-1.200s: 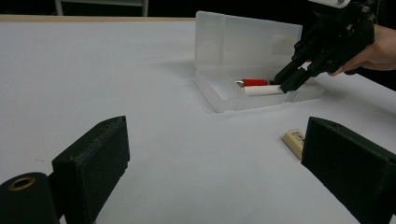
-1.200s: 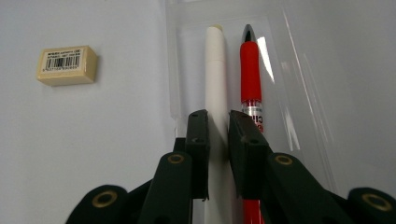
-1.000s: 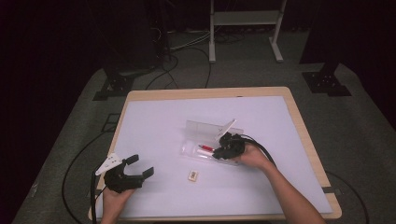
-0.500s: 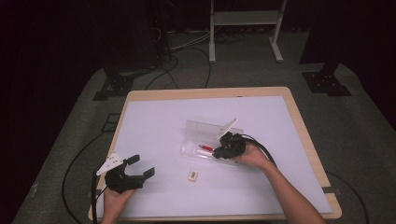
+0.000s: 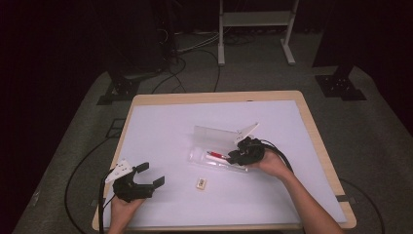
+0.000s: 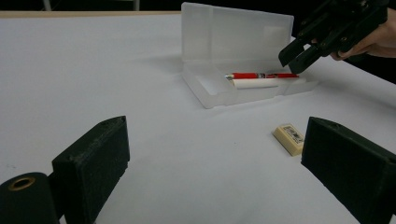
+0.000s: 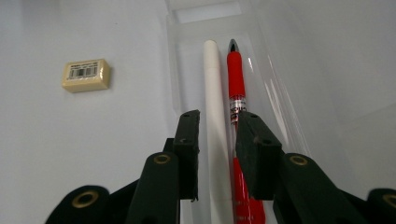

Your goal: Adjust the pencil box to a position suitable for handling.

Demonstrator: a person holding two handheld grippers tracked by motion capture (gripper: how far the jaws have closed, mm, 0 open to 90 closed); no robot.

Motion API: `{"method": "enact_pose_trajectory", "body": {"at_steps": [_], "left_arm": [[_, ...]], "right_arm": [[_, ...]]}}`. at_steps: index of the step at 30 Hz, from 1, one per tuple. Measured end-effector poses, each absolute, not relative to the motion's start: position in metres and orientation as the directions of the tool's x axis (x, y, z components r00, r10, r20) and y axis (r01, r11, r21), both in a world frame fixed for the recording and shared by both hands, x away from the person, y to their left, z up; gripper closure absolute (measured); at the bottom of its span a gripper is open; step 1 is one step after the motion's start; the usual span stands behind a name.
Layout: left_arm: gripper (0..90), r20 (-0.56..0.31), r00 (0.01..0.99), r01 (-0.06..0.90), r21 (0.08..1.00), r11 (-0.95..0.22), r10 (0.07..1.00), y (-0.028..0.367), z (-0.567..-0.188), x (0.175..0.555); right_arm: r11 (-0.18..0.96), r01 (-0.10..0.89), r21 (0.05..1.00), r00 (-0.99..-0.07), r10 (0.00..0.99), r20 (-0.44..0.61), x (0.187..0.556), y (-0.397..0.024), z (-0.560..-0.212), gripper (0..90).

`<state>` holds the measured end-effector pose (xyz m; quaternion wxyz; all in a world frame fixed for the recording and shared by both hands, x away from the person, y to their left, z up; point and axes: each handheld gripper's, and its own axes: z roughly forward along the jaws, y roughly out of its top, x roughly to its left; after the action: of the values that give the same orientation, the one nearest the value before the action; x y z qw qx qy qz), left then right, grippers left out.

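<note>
You're viewing table point(image 5: 160, 126) from above near edge, facing forward-down; gripper cameras riding low, close, both sharing pencil case point(image 6: 243, 86) mid-table.

Frosted, translucent plastic on the open case point(image 7: 280, 112), smooth and faintly shiny. Glossy red plastic on the pen point(image 7: 236, 79), matt white on the stick point(image 7: 212, 88) beside. Matt cream eraser point(image 7: 86, 74), probably rubber. Matt white counter point(image 5: 165, 131), pale wooden rim.

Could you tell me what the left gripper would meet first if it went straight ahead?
Probably the open case holding the red pen; the eraser lies just right of that line, though depth is unclear.
</note>
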<state>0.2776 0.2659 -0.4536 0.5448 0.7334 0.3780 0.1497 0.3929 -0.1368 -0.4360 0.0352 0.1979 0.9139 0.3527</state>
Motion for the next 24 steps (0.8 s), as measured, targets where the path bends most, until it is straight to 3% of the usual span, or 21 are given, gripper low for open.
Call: {"method": "enact_pose_trajectory", "body": {"at_steps": [24], "left_arm": [[7.4, -0.146, 0.709, 0.367, 0.912, -0.185, 0.69, 0.243, -0.45, 0.276]], "right_arm": [[0.591, 0.356, 0.724, -0.89, 0.451, 0.069, 0.355, -0.192, -0.425, 55.4]]}}
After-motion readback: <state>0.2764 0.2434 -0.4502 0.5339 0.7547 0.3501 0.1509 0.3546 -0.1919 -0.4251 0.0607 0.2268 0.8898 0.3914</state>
